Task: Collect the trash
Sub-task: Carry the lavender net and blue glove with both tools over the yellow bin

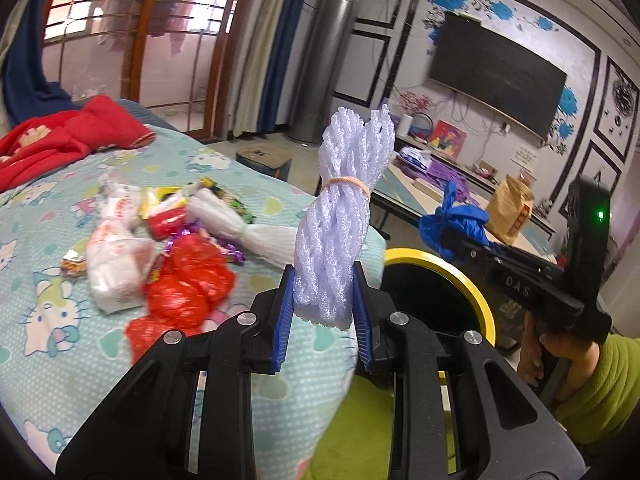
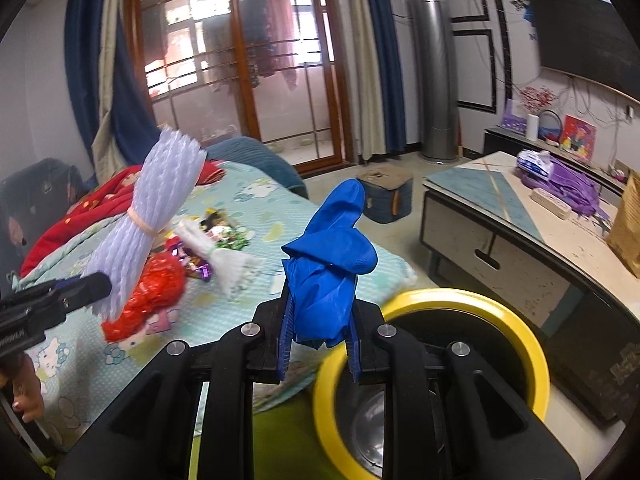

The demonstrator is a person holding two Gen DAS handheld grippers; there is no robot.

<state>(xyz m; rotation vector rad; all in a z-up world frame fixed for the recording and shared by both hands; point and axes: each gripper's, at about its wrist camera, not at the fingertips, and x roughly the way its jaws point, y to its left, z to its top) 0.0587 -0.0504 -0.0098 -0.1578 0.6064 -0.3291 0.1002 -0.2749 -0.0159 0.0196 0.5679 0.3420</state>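
My left gripper [image 1: 324, 308] is shut on a bundle of white foam netting [image 1: 344, 200] tied with a rubber band, held upright above the bed's edge. In the right wrist view that foam bundle [image 2: 148, 216] shows at the left. My right gripper [image 2: 320, 332] is shut on a crumpled blue glove [image 2: 332, 256], just left of a yellow-rimmed trash bin [image 2: 516, 328]. The left wrist view shows the blue glove [image 1: 452, 220] beyond the bin [image 1: 476, 292]. A pile of trash lies on the bed: red plastic [image 1: 188, 292], white bags [image 1: 116, 264], wrappers [image 1: 228, 200].
The bed [image 1: 60, 320] has a cartoon-cat sheet and a red garment [image 1: 68, 136]. A low table [image 2: 520, 232] with purple items and a brown paper bag [image 1: 512, 208] stands right of the bin. A small stool [image 2: 384, 196] sits on the floor. A green sleeve [image 1: 600, 388] shows at right.
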